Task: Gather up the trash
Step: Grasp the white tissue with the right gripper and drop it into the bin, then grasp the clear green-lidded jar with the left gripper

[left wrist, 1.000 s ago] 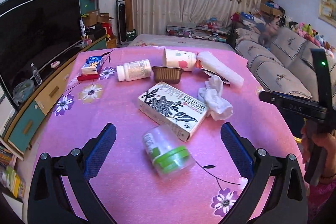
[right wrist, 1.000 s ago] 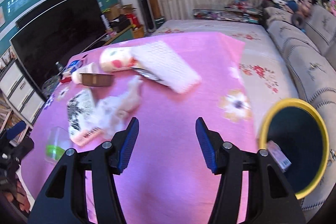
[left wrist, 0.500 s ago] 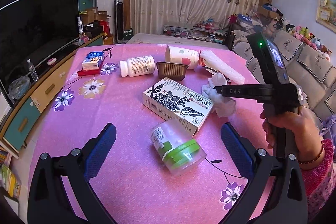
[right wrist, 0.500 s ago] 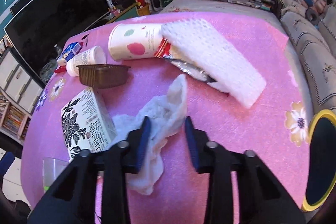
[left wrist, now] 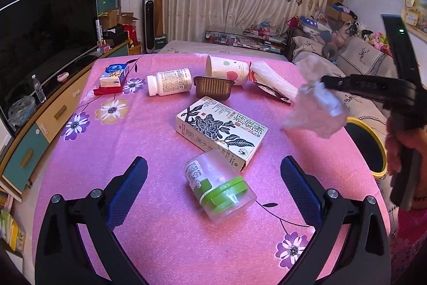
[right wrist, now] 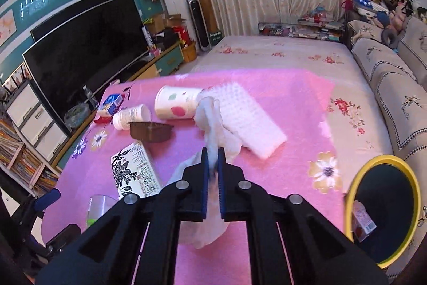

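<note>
My right gripper (right wrist: 212, 160) is shut on a crumpled white tissue (right wrist: 213, 124) and holds it above the pink table; the tissue also shows in the left wrist view (left wrist: 315, 108), lifted at the right. My left gripper (left wrist: 213, 183) is open and empty, with a clear jar with a green lid (left wrist: 218, 188) lying between its fingers. A floral carton (left wrist: 221, 130), a brown tray (left wrist: 212, 87), a white pill bottle (left wrist: 169, 82), a paper cup (left wrist: 226, 70) and a white foam sleeve (right wrist: 245, 119) lie on the table. A yellow-rimmed bin (right wrist: 381, 207) stands at the right.
A blue tissue pack (left wrist: 113, 75) lies at the table's far left. A TV and cabinet (left wrist: 40, 44) run along the left. A sofa (right wrist: 395, 71) stands at the right. A small carton (right wrist: 363, 221) lies inside the bin.
My right gripper came down on the tissue, shut on it and lifted it off the table toward the right. The left gripper stayed open over the jar.
</note>
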